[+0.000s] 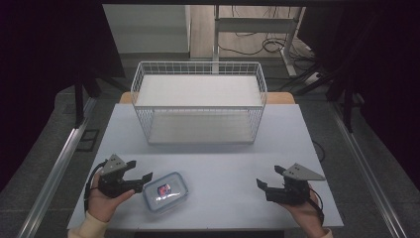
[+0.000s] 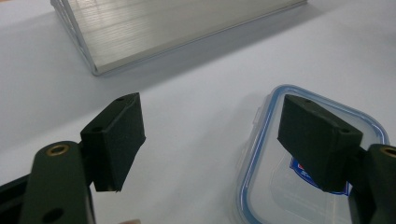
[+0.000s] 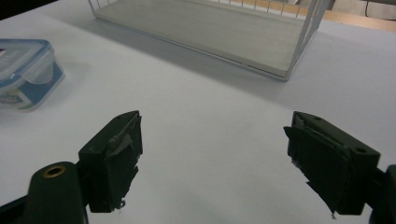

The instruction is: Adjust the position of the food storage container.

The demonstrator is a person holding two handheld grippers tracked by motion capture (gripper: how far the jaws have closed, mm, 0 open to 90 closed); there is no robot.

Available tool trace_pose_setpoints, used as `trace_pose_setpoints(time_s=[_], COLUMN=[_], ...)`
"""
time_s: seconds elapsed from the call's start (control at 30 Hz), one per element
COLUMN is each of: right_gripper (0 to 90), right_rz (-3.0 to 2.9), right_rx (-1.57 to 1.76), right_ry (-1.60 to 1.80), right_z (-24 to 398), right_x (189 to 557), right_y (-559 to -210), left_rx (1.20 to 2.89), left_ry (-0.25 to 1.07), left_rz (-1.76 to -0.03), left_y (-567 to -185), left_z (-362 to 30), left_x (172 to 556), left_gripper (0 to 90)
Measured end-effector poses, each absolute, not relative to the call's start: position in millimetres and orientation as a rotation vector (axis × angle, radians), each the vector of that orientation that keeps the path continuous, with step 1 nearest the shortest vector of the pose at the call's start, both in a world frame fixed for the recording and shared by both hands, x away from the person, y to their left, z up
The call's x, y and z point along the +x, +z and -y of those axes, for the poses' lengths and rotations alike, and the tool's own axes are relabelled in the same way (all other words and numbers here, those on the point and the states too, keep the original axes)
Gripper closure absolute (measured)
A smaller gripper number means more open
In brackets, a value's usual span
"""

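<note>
Resting on the pale table (image 1: 223, 163), both grippers gape wide and hold nothing: left gripper (image 1: 140, 171) just beside the clear blue-rimmed lidded plastic box (image 1: 166, 192), right gripper (image 1: 270, 177) well apart.

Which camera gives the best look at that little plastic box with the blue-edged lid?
The high view: the whole plastic box lies in sight there, lid on, beside the left gripper. The left gripper view shows it close, partly hidden behind one jaw and cut by the frame. The right gripper view catches one end at its edge.
</note>
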State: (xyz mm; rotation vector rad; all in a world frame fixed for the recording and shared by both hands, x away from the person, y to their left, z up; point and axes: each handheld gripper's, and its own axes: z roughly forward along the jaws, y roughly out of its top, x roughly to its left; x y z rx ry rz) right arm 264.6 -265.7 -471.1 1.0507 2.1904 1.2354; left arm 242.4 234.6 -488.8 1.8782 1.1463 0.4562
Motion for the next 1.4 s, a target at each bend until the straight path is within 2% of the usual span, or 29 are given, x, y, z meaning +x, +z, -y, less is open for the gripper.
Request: trace_pose_setpoints(time_s=[0.37, 0.97, 1.1, 1.3, 1.33, 1.37, 1.4], right_gripper=[18.6, 18.8, 19.0, 19.2, 19.2, 19.2, 19.3], right_rz=[-2.193, -2.19, -2.196, -2.199, -2.199, -2.198, -2.198], right_rx=[1.055, 1.1, 1.109, 1.121, 1.121, 1.125, 1.127], right_ry=[1.212, 1.171, 1.167, 1.143, 1.143, 1.138, 1.135], right_z=[262.9, 262.7, 263.1, 262.4, 262.4, 262.5, 262.8], right_x=[263.8, 266.6, 266.3, 267.0, 267.0, 267.4, 267.6], right_y=[-472.6, -475.1, -476.1, -477.6, -477.6, -477.9, -478.0], left_rx=[1.875, 1.895, 1.984, 2.053, 2.069, 2.098, 2.11], left_ry=[0.464, 0.459, 0.469, 0.442, 0.424, 0.39, 0.373], left_rz=[-1.144, -1.189, -1.185, -1.193, -1.199, -1.205, -1.204], left_y=[-486.4, -470.1, -465.1, -468.9, -471.2, -475.0, -476.5], left_z=[-234.4, -246.8, -249.0, -253.9, -255.4, -258.1, -259.5], left_x=[240.8, 232.2, 220.3, 212.6, 211.8, 210.6, 209.7], left_gripper=[22.5, 34.9, 51.4, 70.0, 70.0, 78.7, 82.9])
